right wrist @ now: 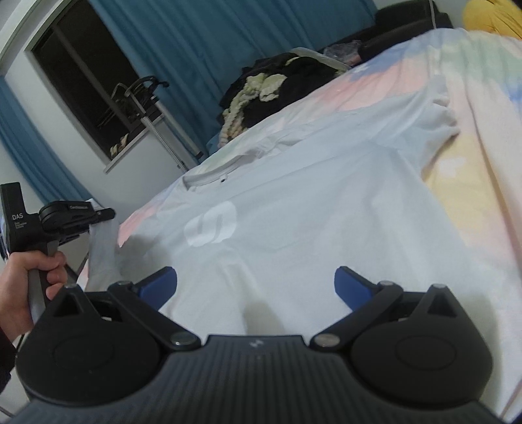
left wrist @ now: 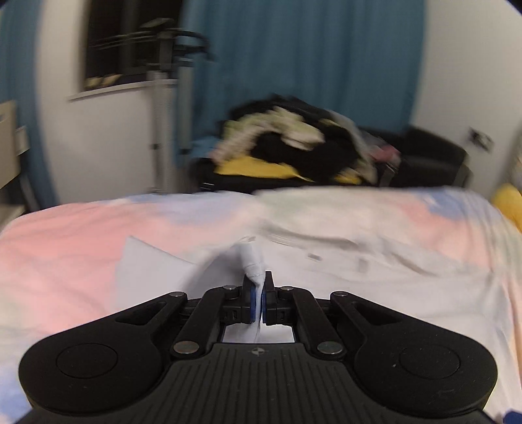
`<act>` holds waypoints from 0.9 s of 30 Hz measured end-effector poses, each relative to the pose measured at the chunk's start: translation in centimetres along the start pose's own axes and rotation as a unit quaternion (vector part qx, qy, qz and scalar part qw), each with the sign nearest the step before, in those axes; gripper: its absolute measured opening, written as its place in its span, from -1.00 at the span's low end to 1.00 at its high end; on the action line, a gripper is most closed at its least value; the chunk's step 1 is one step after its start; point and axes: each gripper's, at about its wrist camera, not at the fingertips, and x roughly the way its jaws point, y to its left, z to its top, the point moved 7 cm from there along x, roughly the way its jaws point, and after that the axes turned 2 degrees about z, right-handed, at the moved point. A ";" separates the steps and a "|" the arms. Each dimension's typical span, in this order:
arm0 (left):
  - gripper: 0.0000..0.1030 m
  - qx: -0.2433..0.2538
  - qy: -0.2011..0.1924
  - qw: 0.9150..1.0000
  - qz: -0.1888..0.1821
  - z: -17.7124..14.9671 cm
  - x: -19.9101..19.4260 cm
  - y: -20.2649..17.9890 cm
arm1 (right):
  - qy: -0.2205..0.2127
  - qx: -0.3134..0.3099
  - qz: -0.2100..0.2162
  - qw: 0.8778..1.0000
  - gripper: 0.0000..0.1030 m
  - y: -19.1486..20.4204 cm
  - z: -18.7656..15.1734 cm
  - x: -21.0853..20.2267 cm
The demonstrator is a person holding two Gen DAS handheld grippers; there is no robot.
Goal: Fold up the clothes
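Left view motion-blurred; right sharper, dim, fisheye-warped.

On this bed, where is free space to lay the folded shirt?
Free: the pastel bedsheet right of the white T-shirt, up to the yellow cloth. Also the pink sheet left of the left claw. Crowded: the clothes pile beyond the bed.

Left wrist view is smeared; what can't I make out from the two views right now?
- Left wrist: clothes pile beyond the bed, motion-blurred.
- Left wrist: which part of the white T-shirt the left gripper pinches; bunched, blurred.
- Right wrist: T-shirt hem, hidden behind right gripper.
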 end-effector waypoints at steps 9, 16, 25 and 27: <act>-0.88 0.057 0.065 0.994 -0.072 -6.8 4.1 -7.4 | -0.010 0.057 -0.017 0.998 1.00 -3.5 1.1 -0.6; 0.57 0.069 0.082 0.987 -0.118 -8.8 3.2 -6.4 | -0.007 0.051 -0.022 0.998 1.00 -3.8 0.9 -0.4; 0.68 -0.076 0.059 0.989 -0.117 -7.0 1.7 1.4 | -0.007 0.044 -0.017 0.999 1.00 -2.7 0.9 -0.3; 0.61 -0.119 0.067 0.986 -0.095 -6.9 2.9 3.6 | -0.005 0.045 -0.019 0.999 1.00 -2.8 0.8 -0.1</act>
